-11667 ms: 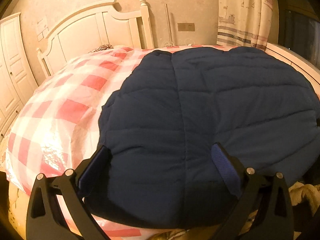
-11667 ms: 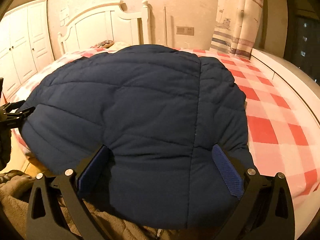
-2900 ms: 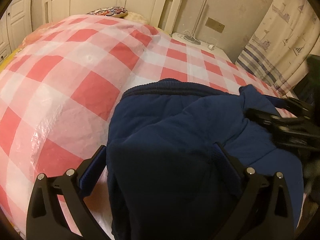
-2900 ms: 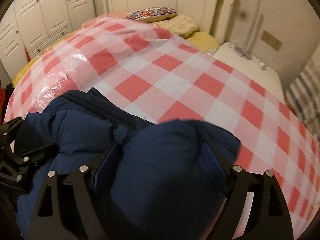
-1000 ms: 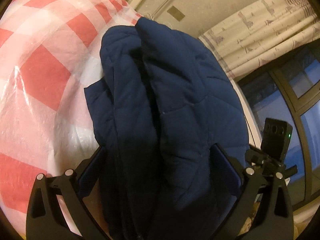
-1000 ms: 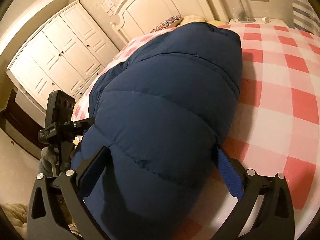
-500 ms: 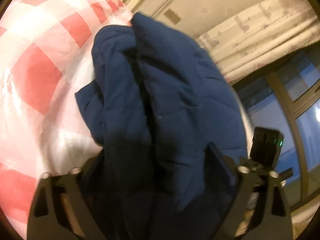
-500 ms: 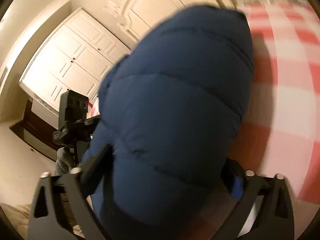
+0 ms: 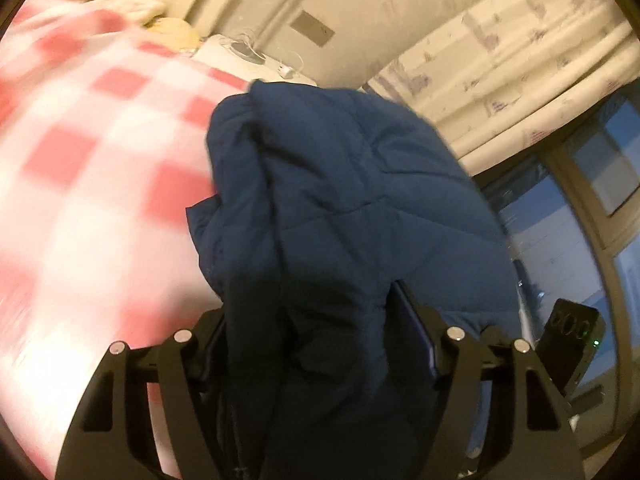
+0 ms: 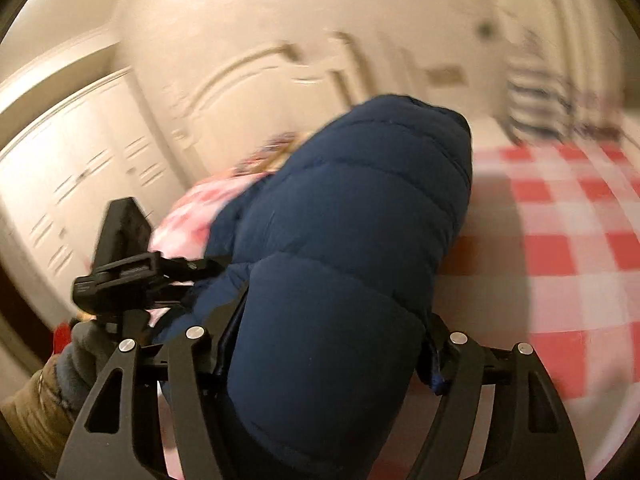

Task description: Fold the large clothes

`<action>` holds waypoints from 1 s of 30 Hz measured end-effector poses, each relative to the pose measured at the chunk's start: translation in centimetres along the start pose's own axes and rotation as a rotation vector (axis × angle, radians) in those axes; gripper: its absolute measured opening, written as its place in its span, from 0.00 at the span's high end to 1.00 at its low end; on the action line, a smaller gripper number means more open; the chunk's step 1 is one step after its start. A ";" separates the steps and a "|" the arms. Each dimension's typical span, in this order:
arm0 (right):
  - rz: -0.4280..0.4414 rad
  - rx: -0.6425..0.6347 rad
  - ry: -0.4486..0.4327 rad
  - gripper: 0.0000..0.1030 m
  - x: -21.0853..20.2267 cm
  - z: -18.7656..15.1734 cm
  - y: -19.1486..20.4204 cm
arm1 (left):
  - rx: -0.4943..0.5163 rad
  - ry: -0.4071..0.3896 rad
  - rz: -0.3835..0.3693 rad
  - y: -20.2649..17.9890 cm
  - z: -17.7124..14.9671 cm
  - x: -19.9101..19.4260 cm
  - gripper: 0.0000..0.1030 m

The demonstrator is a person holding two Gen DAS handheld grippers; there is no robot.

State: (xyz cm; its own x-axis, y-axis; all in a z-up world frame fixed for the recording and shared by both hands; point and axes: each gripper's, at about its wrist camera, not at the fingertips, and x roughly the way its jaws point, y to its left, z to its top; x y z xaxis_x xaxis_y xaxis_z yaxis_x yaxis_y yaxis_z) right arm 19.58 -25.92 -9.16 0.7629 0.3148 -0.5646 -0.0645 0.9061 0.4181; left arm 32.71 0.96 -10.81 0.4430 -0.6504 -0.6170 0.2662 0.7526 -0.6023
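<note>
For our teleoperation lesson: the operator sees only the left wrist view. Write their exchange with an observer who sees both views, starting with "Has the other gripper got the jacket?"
Observer: Yes. The right gripper has the folded navy jacket between its closing jaws, with the pads against it.
Operator: What is beyond the bed on that side?
Observer: A white wardrobe, beside the headboard.

Left gripper and right gripper: jaws closing on bunched navy jacket, apparently pressing already. Gloved left hand lower left, blurred.
</note>
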 end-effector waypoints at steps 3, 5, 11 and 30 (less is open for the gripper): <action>-0.087 0.123 0.024 0.20 0.3 0.0 -3.9 | 0.026 0.012 0.062 -2.4 0.7 2.8 0.20; -0.169 0.091 -0.008 0.18 -1.2 0.1 -3.0 | 0.080 -0.008 0.135 -3.8 0.3 3.3 0.19; -0.334 -0.241 -0.132 0.10 -3.3 -2.6 7.0 | 0.059 -0.031 0.113 -2.1 -0.6 2.9 0.12; -0.450 -0.479 -0.013 0.06 1.6 -6.1 9.2 | 0.325 0.004 0.294 -8.7 2.6 6.5 0.02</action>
State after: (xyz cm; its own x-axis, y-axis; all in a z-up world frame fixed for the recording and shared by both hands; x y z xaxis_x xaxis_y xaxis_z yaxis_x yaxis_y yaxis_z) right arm 16.31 -15.35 -10.57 0.7896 -0.1247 -0.6008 -0.0144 0.9751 -0.2214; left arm 35.53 -9.62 -8.25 0.5367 -0.4035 -0.7411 0.3848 0.8987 -0.2106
